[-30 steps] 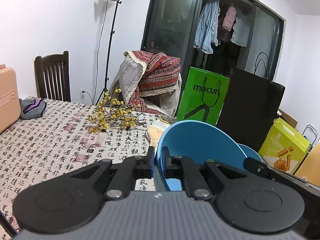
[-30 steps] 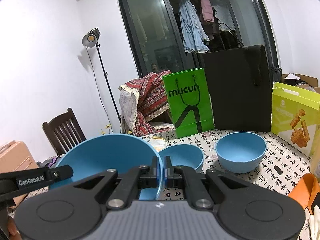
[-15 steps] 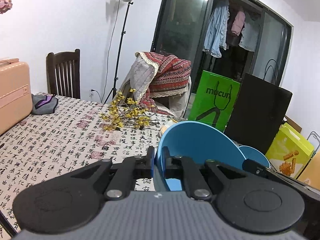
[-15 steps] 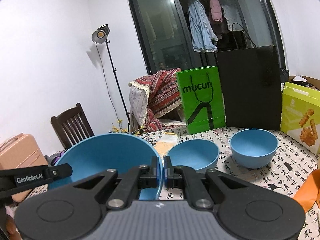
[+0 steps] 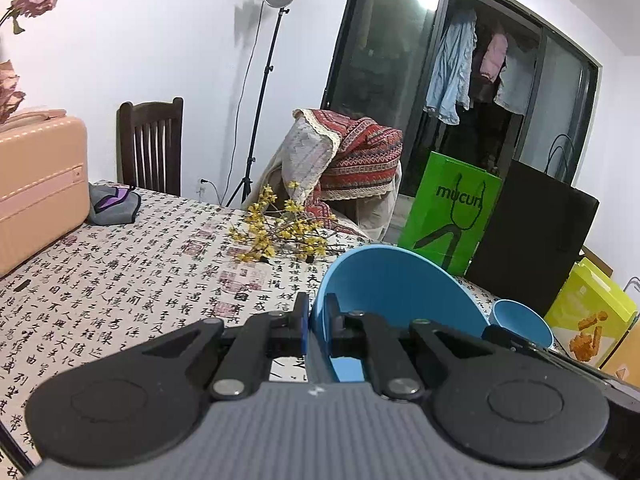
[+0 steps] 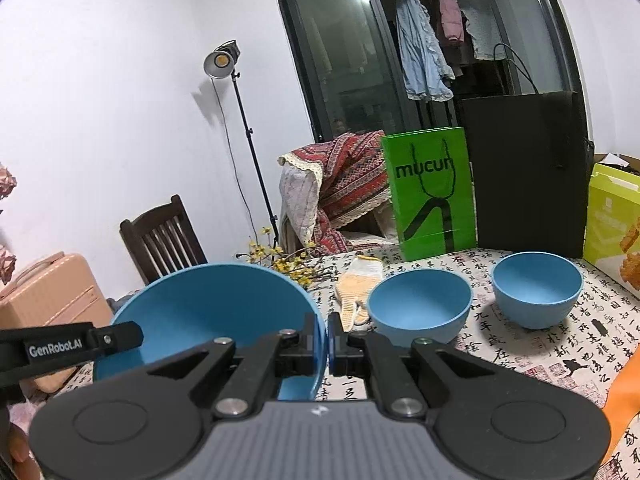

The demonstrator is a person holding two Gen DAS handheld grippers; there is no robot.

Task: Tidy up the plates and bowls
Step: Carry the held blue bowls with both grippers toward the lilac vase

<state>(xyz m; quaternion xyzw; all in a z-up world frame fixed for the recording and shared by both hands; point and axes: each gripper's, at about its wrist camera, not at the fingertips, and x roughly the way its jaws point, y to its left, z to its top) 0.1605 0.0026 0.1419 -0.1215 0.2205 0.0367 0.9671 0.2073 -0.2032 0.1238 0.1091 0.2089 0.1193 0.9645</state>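
A large blue bowl hangs above the table, held at opposite sides of its rim by both grippers. My right gripper is shut on the rim's right side. My left gripper is shut on the rim's left side, with the large blue bowl spreading to its right. The left gripper's arm shows at the left in the right wrist view. Two smaller blue bowls stand upright on the patterned tablecloth, ahead and to the right. One small bowl also shows in the left wrist view.
A green paper bag, a black bag and a yellow-green box stand along the table's far edge. A knitted glove and yellow flower twigs lie mid-table. A pink suitcase and a grey pouch are at left.
Both grippers have carried the large bowl to the left, so the bags, small bowls and chair have slid rightward in both views. Both grips are unchanged.
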